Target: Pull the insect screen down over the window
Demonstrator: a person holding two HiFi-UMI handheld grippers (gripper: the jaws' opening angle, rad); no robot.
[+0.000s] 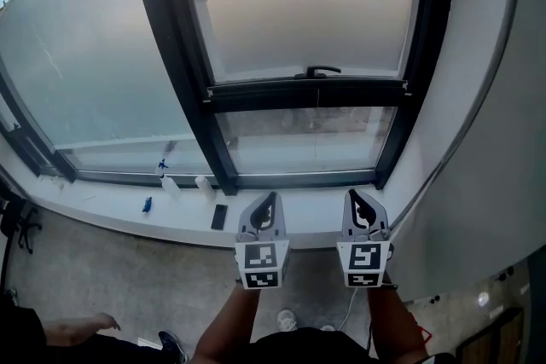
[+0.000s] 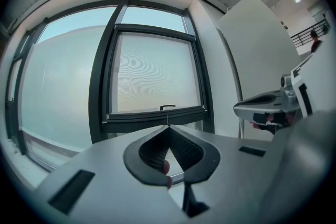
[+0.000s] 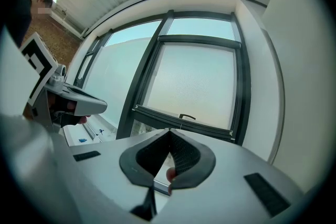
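Note:
The insect screen (image 1: 299, 4) hangs part way down the right-hand window pane. Its dark bottom bar (image 1: 307, 92) carries a small black handle (image 1: 322, 70), and bare glass shows between the bar and the sill. My left gripper (image 1: 271, 197) and right gripper (image 1: 354, 194) are side by side below the sill, pointing at the window, both shut and holding nothing. In the left gripper view the handle (image 2: 167, 107) stands just above the closed left gripper (image 2: 169, 128). The handle (image 3: 187, 116) likewise sits above the right gripper (image 3: 169, 131) in the right gripper view. Both grippers are well short of the bar.
The white sill (image 1: 111, 205) holds small bottles (image 1: 171, 186), a blue item (image 1: 147, 205) and a flat black object (image 1: 219, 216). A white wall (image 1: 478, 141) closes the right side. A person's hand (image 1: 85, 324) shows at the lower left.

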